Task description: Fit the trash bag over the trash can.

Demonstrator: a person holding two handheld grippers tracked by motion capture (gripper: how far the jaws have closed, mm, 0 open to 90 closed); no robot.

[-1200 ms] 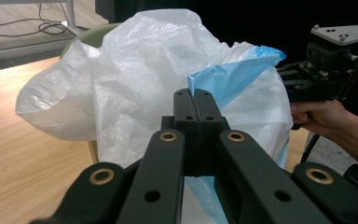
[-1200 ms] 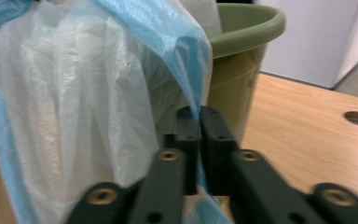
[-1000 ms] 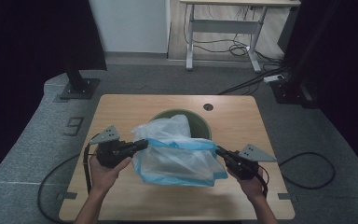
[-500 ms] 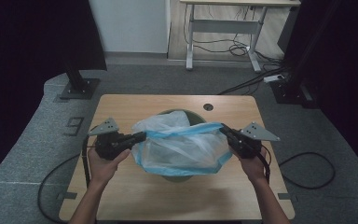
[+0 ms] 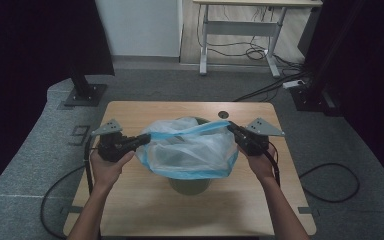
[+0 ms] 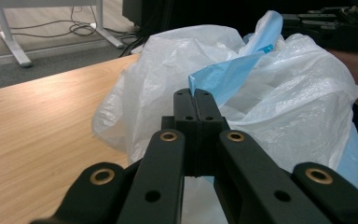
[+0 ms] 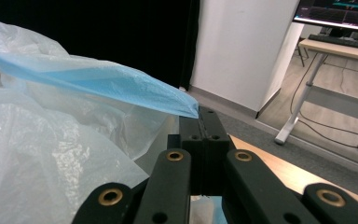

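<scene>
Between the closed jaws of the left gripper (image 6: 196, 100) sits a pinch of the bag's blue rim band (image 6: 235, 74); jaws pressed flat together on the film. Right gripper (image 7: 199, 114) the same: jaws clamped on the blue edge at the opposite side of the mouth.

High view: left gripper (image 5: 141, 140) and right gripper (image 5: 231, 128) now stand well apart, on either side of the green bin (image 5: 190, 184), which stands mid-table. A second ago both were lower and nearer the person, the plastic bag (image 5: 190, 150) bunched in front of the bin. Since then the hands have gone forward and outward, and the bag mouth has spread into a wide loop over the bin top. Blue rim band (image 5: 195, 131) runs taut between the two grippers along the far side; near edge hangs slack over the front of the bin.

Reading: this looks like lining the bin. Mouth is open and about centred over it, but whether the rim is hooked over the lip cannot be told. Wooden table (image 5: 145, 210) otherwise bare.
</scene>
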